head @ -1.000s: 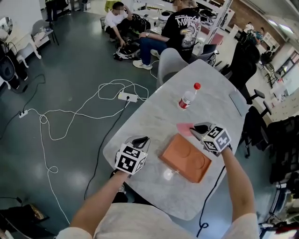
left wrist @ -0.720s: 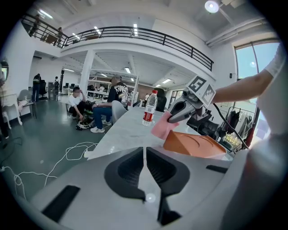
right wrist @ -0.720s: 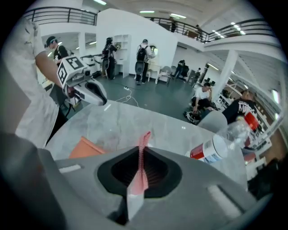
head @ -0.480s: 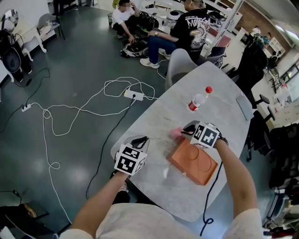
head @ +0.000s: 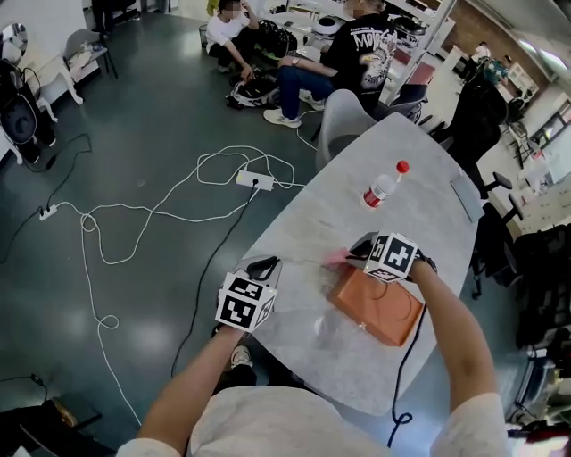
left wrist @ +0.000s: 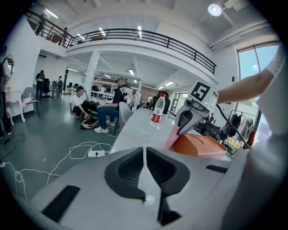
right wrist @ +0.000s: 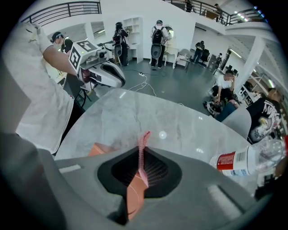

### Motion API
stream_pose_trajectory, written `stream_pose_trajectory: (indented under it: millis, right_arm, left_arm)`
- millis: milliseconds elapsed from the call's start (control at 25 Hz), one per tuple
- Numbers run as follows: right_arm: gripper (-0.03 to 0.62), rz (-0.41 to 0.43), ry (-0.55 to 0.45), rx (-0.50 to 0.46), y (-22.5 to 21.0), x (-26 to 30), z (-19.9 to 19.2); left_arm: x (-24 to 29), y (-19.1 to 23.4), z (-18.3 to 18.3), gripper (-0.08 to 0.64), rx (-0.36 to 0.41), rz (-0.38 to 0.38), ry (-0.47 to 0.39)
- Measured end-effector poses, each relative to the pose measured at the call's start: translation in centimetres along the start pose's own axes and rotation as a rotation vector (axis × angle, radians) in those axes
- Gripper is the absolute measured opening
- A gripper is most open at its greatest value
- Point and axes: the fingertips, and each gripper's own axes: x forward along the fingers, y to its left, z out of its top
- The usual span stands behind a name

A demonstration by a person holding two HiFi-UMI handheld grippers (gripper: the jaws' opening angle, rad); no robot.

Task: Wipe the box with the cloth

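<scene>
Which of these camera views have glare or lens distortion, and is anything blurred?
Head view: mild wide-angle bend, a light reflection on the table beside the box, one face at top mosaicked. Left gripper view: strong fisheye, dark corners, the ceiling lamp flares. Right gripper view: same fisheye, glare spot on the table, bottle stretched at the edge.

Orange box (head: 379, 305) lies flat at near right, top w/ shallow round dents. Thin pink cloth (head: 336, 258), creased, hangs at box's far-left corner, pinched betw. jaws of right gripper (head: 355, 250).
</scene>
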Motion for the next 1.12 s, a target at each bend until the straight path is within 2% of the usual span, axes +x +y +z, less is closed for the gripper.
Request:
stream_pose_trajectory:
  millis: [520,1120]
  right_arm:
    - [0.015,0.040,0.038,0.048,3.0,0.3,0.9]
    - [0.015,0.043,0.038,0.092,7.2,0.3,1.9]
  left_arm:
    - [-1.1,0.9,0.2,0.026,0.025,-0.052,-0.012]
    - [-2.5,0.4,-0.6,0.026,0.050,-0.108,-0.019]
